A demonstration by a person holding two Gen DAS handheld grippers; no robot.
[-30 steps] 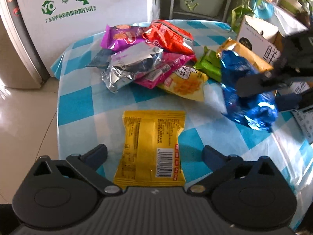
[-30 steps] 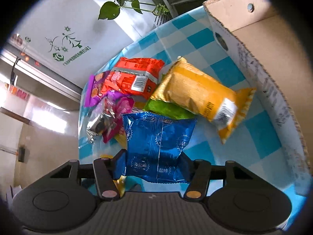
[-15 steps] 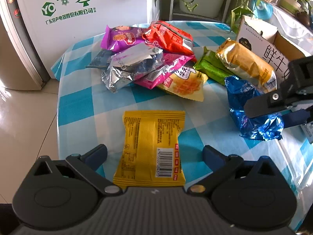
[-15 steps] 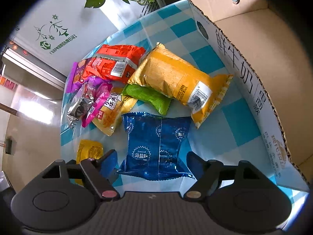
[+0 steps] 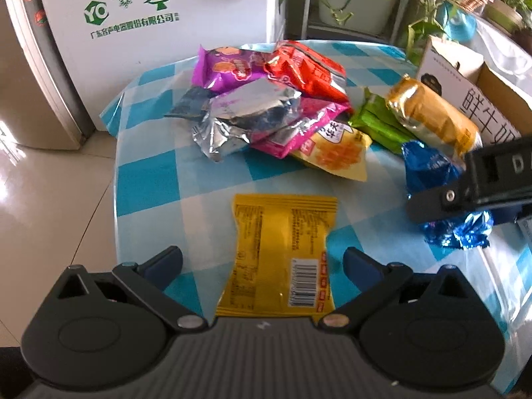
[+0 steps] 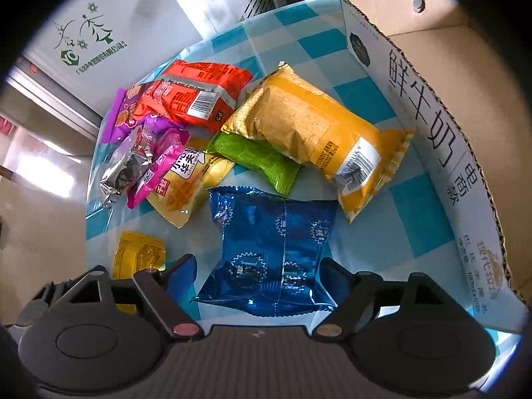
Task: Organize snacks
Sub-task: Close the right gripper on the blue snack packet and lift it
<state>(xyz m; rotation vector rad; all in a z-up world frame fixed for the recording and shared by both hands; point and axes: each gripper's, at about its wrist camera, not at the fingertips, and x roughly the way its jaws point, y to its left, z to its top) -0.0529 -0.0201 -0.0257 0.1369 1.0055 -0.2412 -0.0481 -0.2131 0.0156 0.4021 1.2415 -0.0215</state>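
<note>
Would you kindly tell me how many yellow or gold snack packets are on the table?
3: a flat yellow packet between the left gripper's fingers, a waffle-print packet mid-table, a gold packet near the cardboard box. Others may be buried.

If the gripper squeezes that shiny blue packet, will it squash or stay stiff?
The blue packet would probably crumple: its foil is already wrinkled and pinched in the middle. It looks puffy, so likely light for its size. The glossy film may slip between the open right gripper fingers.
</note>
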